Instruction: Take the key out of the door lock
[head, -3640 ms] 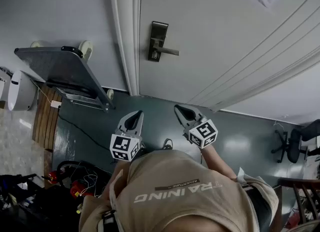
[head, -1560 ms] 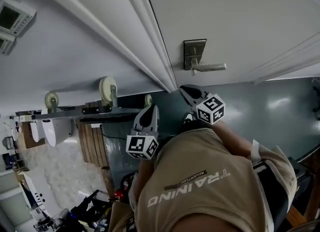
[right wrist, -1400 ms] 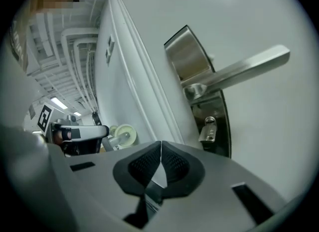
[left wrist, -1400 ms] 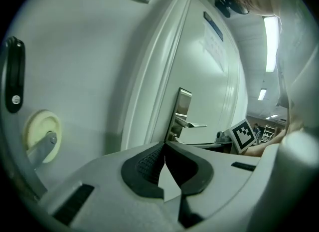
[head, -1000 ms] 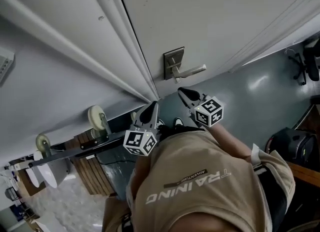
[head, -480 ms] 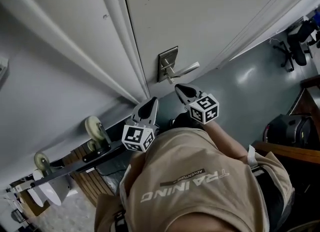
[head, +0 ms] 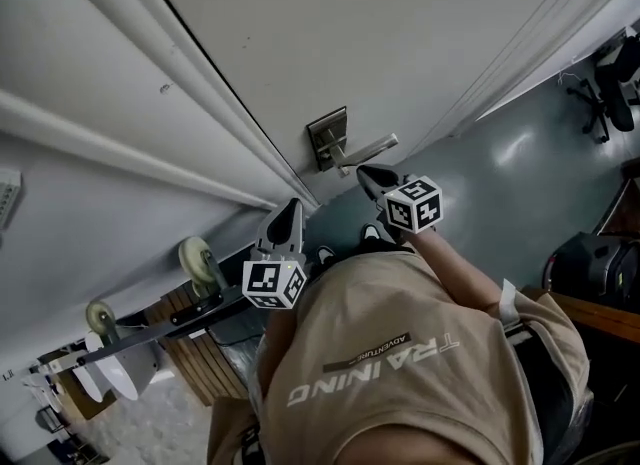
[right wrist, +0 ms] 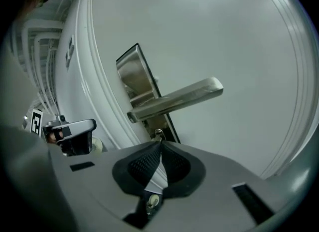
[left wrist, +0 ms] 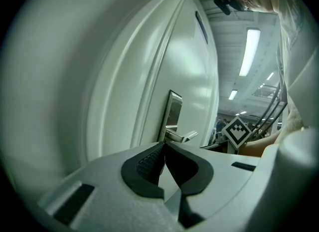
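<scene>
A silver lock plate [head: 327, 140] with a lever handle [head: 366, 147] sits on the white door [head: 380, 33]. In the right gripper view a small silver key [right wrist: 158, 135] sticks out of the lock plate [right wrist: 134, 79] under the handle [right wrist: 174, 100]. My right gripper [right wrist: 160, 144] is shut, with its tips just short of the key and nothing between them. It points at the lock from just below the handle in the head view [head: 372, 177]. My left gripper [head: 287, 213] is shut and empty, lower left by the door frame; in its own view [left wrist: 164, 144] the lock plate [left wrist: 173, 114] lies ahead.
A flat trolley [head: 175, 313] with wheels leans on the wall at the left. Wooden slats [head: 195, 363] lie under it. An office chair [head: 612, 68] stands on the grey floor at the far right. The door frame [head: 190, 83] runs left of the lock.
The head view has swung and the lock now sits nearer the middle. My right gripper has risen closer under the handle. Both grippers stay shut.
</scene>
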{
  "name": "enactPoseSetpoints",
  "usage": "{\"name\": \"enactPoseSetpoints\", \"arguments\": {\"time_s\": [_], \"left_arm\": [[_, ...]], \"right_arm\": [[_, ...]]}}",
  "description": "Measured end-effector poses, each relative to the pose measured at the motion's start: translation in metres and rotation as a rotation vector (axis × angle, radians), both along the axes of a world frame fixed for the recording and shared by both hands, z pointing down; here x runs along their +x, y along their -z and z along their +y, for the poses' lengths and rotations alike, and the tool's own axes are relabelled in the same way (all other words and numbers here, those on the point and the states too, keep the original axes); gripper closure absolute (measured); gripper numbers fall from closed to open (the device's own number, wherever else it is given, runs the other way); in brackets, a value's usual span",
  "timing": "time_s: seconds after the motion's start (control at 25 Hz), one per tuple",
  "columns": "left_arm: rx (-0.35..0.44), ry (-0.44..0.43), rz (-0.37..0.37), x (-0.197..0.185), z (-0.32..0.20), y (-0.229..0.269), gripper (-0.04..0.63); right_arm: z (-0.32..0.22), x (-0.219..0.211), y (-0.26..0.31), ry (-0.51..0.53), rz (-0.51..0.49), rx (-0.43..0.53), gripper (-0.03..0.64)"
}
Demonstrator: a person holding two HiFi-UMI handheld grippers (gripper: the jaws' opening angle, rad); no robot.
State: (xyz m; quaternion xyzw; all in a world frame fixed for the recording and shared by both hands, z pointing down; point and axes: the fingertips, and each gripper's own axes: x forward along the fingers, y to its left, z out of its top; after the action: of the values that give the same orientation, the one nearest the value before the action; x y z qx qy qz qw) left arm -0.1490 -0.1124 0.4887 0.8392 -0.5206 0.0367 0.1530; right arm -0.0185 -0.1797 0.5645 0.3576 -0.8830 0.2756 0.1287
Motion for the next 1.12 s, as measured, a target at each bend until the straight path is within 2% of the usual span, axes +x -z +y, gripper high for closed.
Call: {"name": "enactPoseSetpoints", "arguments": {"time_s": [0.16, 0.36, 0.48, 0.56, 0.64, 0.88, 0.96, 1.12], "left_arm": [[-0.008, 0.037, -0.035, 0.003, -0.001, 0.002, 0.586], [-0.045, 0.095, -0.044, 0.001, -0.001, -0.008, 0.586], [-0.065, 0.089, -0.048, 0.008, -0.004, -0.013, 0.586], [-0.066, 0.077, -0.079, 0.013, -0.004, -0.016, 0.586], [-0.062, 0.066, -0.106, 0.018, -0.005, -0.016, 0.586], [-0.031, 0.031, -0.093, 0.028, -0.011, -0.004, 0.586], [-0.028, 0.027, -0.09, 0.026, -0.01, -0.004, 0.586], [-0.028, 0.024, -0.088, 0.02, -0.009, -0.005, 0.586]], "right_arm": [[-0.005, -0.003, -0.007, 0.029, -0.055, -0.047, 0.6], [-0.012, -0.011, -0.014, 0.063, -0.103, -0.069, 0.6], [-0.019, -0.013, -0.012, 0.082, -0.126, -0.063, 0.6], [-0.019, -0.016, -0.012, 0.096, -0.152, -0.076, 0.6], [-0.016, -0.018, -0.014, 0.095, -0.195, -0.116, 0.6], [-0.013, -0.021, -0.018, 0.065, -0.36, -0.29, 0.598], [-0.012, -0.021, -0.02, 0.054, -0.382, -0.32, 0.597], [-0.01, -0.026, -0.027, 0.056, -0.4, -0.37, 0.526]]}}
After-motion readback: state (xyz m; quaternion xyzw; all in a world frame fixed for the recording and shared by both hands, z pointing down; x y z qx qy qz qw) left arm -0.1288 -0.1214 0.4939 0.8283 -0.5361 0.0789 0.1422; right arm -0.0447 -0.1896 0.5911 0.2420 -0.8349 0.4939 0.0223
